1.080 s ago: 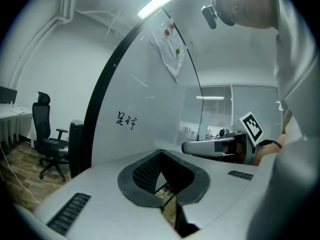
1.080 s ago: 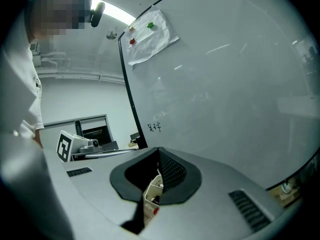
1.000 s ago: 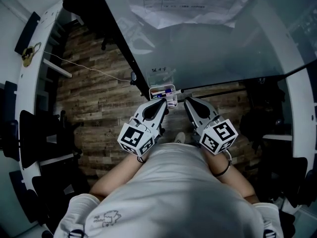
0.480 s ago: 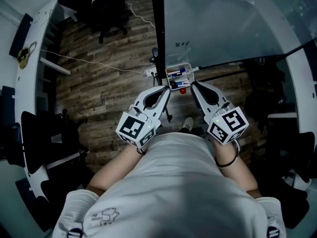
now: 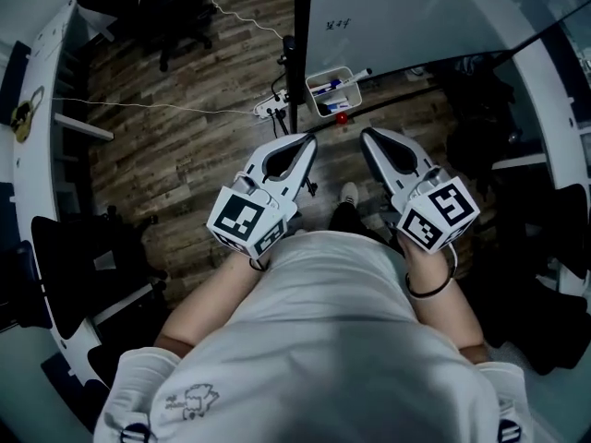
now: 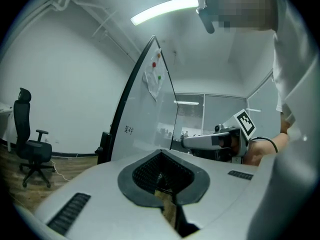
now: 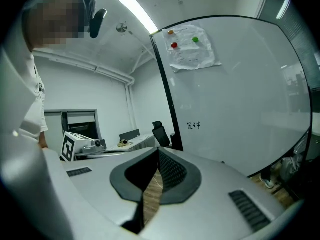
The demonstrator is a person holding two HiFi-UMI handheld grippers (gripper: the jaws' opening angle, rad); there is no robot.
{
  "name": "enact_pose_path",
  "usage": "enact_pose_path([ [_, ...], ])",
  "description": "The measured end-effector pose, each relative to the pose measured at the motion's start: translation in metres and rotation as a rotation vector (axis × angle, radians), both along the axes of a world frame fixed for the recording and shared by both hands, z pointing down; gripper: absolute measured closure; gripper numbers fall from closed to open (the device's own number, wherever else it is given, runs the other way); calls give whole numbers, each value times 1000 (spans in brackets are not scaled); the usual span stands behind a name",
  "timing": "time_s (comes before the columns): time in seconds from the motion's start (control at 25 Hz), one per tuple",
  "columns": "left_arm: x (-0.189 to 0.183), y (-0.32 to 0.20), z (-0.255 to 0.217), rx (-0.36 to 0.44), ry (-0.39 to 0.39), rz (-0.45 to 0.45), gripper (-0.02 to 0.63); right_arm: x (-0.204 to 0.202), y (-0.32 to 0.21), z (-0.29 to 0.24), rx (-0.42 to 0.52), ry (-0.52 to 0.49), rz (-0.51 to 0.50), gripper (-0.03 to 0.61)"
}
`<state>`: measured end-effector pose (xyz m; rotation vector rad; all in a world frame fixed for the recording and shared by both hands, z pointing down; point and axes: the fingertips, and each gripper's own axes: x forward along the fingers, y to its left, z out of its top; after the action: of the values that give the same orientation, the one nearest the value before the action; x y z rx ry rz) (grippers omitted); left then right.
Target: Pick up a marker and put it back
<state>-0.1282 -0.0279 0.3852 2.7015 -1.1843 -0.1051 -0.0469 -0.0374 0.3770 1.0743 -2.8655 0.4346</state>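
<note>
Brown wooden floorboards [image 5: 185, 155] are seen beneath the person, and a whiteboard [image 5: 416, 17] is stood on them at the top of the head view. A white tray [image 5: 310, 81] is fixed at the board's lower edge, and the markers [image 5: 325, 89] are laid inside it, blue caps being shown on some of them. Both grippers are held in front of the person's body, pointed toward the tray but apart from it. The left gripper [image 5: 310, 139] is shown with its jaws brought together at the tips, nothing being held between them; only floor is glimpsed through the slit in its own view. The right gripper [image 5: 366, 134] is likewise closed and empty. In the right gripper view a sheet of paper [image 7: 192, 46] is seen pinned high on the board by red, orange and green magnets. A black office chair [image 5: 180, 3] is parked at the upper left of the head view
</note>
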Motion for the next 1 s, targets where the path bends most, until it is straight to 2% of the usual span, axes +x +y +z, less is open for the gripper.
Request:
enact_pose_path([
  [0.16, 7, 20, 5, -17, -1, 51, 607, 8, 21, -4, -25, -16, 36, 568],
  [0.36, 22, 39, 4, -23, 4, 68, 607, 22, 42, -10, -22, -5, 34, 568],
  [0.72, 42, 46, 4, -37, 27, 17, 607, 44, 59, -1, -41, -2, -12, 568],
  [1.0, 66, 61, -3, -28, 13, 22, 607, 55, 76, -2, -29, -27, -34, 568],
])
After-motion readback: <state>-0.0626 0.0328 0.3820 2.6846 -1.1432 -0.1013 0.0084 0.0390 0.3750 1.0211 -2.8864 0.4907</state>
